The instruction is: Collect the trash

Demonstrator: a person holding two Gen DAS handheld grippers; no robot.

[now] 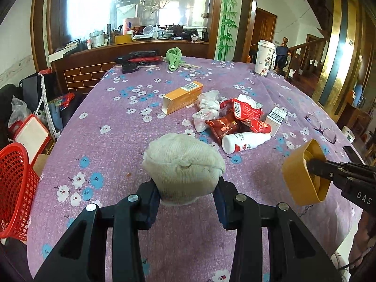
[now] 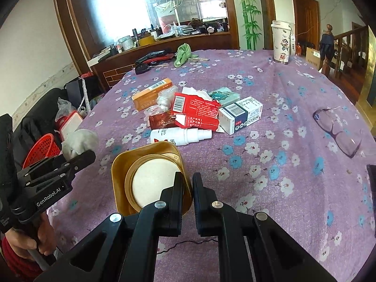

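Observation:
My left gripper (image 1: 186, 199) is shut on a balled off-white sock (image 1: 183, 166) and holds it above the purple flowered tablecloth (image 1: 122, 127); the sock also shows in the right wrist view (image 2: 80, 142). My right gripper (image 2: 187, 188) is shut on the rim of a gold square lid (image 2: 150, 176), also seen in the left wrist view (image 1: 303, 171). A trash pile lies mid-table: an orange box (image 1: 182, 96), crumpled white wrappers (image 1: 206, 108), red packets (image 1: 244, 115), a white spray bottle (image 1: 244, 142), a white and blue box (image 2: 242, 114).
A red mesh basket (image 1: 16, 188) stands off the table's left edge. Eyeglasses (image 2: 338, 129) lie at the right. A tall white cup (image 2: 282, 42) and a green cloth (image 2: 183, 54) sit at the far end, with dark tools (image 1: 138, 58).

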